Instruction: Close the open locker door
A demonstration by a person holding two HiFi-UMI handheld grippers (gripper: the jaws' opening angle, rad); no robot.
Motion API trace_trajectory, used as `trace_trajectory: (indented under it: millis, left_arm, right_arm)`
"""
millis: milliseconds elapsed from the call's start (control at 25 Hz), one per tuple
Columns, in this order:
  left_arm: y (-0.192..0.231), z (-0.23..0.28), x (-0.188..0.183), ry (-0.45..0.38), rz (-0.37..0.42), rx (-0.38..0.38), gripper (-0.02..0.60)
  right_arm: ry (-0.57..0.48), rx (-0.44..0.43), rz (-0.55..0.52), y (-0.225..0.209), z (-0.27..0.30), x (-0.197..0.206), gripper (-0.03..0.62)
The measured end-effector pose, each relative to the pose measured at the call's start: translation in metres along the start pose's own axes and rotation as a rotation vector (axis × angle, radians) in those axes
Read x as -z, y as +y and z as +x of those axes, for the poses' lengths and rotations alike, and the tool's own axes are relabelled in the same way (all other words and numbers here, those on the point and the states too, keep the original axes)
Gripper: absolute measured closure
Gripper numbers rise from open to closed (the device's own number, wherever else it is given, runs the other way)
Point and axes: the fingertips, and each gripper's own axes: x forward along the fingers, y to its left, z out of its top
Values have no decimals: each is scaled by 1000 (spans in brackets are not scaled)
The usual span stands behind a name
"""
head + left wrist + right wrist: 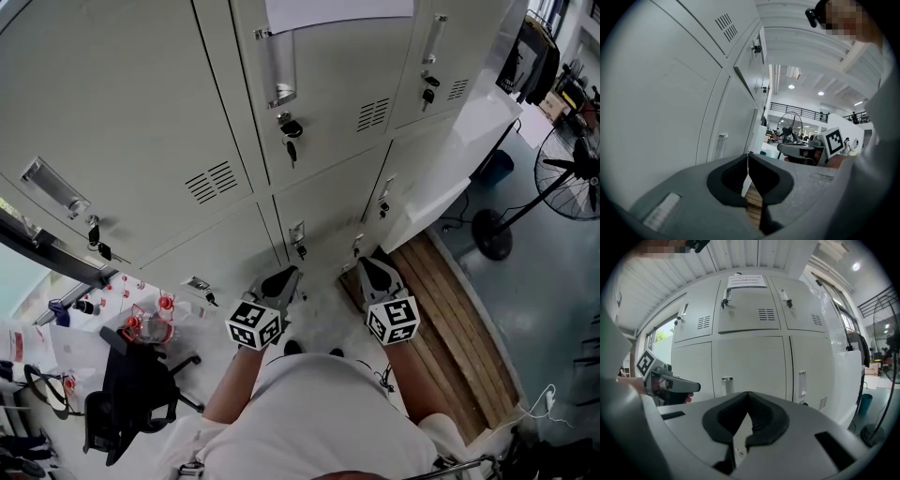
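facing lockers (141, 112), fan (572, 178) and chair (131, 394) nearby

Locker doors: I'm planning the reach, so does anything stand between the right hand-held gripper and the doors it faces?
Nothing visible does. The right hand-held gripper, jaws shut and empty, faces the lower locker doors across open air. The left hand-held gripper is off to the side, clear of that line.
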Motion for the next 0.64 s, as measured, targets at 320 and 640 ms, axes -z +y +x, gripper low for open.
trace_trajectory:
  millis: [320,640]
  left_arm:
    - [4,1,0,-3,-10,-11,566]
    - [5,3,0,-2,-12,-13,566]
  right_arm:
    - [4,-9,10,-2,1,1,591]
    - [5,-23,12,1,5,0,591]
